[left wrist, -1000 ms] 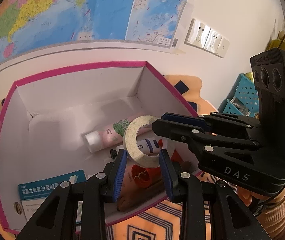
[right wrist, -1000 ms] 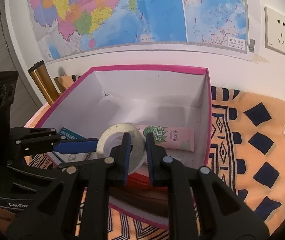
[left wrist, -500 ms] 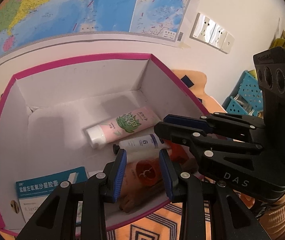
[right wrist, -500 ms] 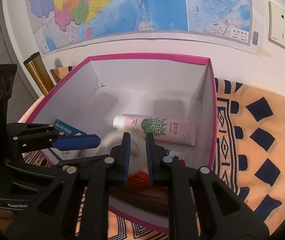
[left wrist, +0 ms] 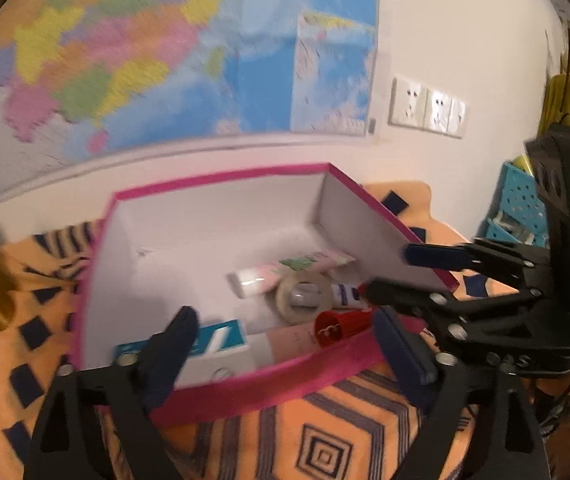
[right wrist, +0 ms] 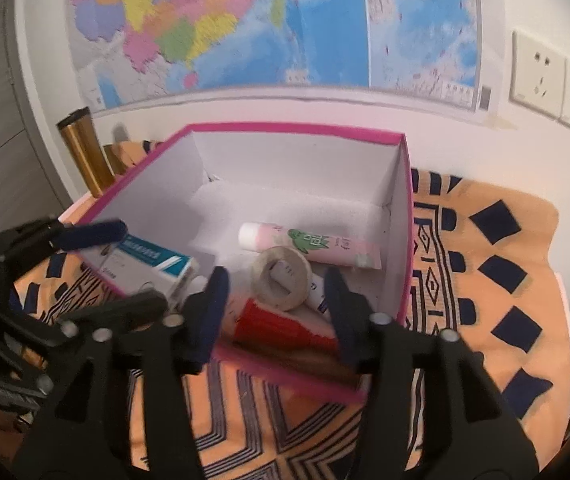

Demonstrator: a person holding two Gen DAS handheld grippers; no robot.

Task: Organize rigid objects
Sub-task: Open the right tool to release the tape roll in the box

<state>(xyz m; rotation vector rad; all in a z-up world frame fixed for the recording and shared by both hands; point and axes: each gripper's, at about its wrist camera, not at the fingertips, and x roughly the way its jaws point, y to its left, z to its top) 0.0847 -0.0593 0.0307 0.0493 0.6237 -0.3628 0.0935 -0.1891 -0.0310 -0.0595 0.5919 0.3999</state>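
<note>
A pink-rimmed white box stands on the patterned cloth. Inside it lie a roll of pale tape, a pink tube, a small white tube, a red-capped bottle and a teal-and-white carton. My left gripper is open and empty at the box's near rim. My right gripper is open and empty above the near rim; it also shows in the left wrist view.
An orange cloth with dark blue shapes covers the table. A gold cylinder stands at the back left by the wall. A map and wall sockets are behind. Blue baskets stand at the right.
The right gripper let go of the tape roll, which now lies in the box on the tubes. Both grippers opened wide and drew back from the box.
</note>
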